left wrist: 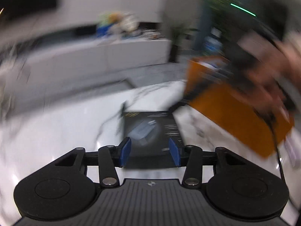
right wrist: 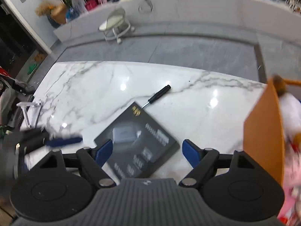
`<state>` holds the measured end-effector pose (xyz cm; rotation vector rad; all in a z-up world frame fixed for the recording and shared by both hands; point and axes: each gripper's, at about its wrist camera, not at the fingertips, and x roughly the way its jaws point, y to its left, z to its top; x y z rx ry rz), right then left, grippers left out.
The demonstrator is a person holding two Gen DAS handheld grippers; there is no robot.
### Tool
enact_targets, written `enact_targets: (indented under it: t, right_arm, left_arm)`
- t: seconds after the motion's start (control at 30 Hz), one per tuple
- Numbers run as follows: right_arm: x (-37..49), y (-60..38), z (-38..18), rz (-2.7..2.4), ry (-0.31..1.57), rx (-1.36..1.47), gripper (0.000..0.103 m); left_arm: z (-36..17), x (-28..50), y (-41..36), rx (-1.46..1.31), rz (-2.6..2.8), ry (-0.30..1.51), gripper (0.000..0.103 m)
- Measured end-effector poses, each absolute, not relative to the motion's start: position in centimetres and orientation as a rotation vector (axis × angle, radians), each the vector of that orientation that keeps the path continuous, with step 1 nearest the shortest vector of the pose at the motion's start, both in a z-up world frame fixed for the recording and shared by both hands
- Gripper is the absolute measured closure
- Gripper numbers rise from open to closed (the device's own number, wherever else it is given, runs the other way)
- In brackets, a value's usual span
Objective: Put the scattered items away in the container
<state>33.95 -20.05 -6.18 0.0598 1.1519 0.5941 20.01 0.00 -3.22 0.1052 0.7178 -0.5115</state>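
Both grippers gaping: left gripper, right gripper above black box.

The black box carries a gold emblem and pale print, too blurred to read.

The table looks like glossy white marble with grey veins. The dark box looks matt cardboard; the orange container looks matt too.
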Motion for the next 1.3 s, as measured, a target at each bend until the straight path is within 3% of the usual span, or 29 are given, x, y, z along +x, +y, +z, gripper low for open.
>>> enact_targets:
  t: [0.2,0.3,0.47,0.93,1.0,1.07,1.17,1.3]
  right_arm:
    - [38.8,-19.3,-9.2,0.585,1.307,0.200,0.022]
    - [39.7,-19.5,-10.3,0.567,1.378,0.240,0.020]
    - [39.3,-20.6,-11.1,0.609,1.478,0.363,0.020]
    - [33.1,-19.4,-5.0,0.744,1.401,0.331,0.020]
    - [32.5,-18.8,-4.3,0.763,1.393,0.330,0.020]
    - [32.0,-17.7,-3.6,0.781,1.393,0.316,0.021]
    - [31.2,-15.6,-3.6,0.772,1.391,0.254,0.023]
    - [30.1,-13.4,-4.1,0.730,1.355,0.156,0.024]
  left_arm:
    - [-4.3,20.8,-0.9,0.157,-0.444,0.723,0.052]
    - [-4.7,21.2,-1.0,0.163,-0.411,0.725,0.034]
    - [-6.0,22.5,0.7,0.016,-0.431,0.812,0.039]
    - [-5.9,21.1,3.6,-0.018,-0.393,0.894,0.039]
    - [-6.0,20.8,4.0,-0.005,-0.369,0.916,0.043]
    - [-6.5,20.7,4.5,0.017,-0.351,0.952,0.058]
    - [-7.7,20.4,5.0,0.031,-0.341,0.992,0.070]
    - [-7.8,20.1,5.8,0.026,-0.335,0.994,0.072]
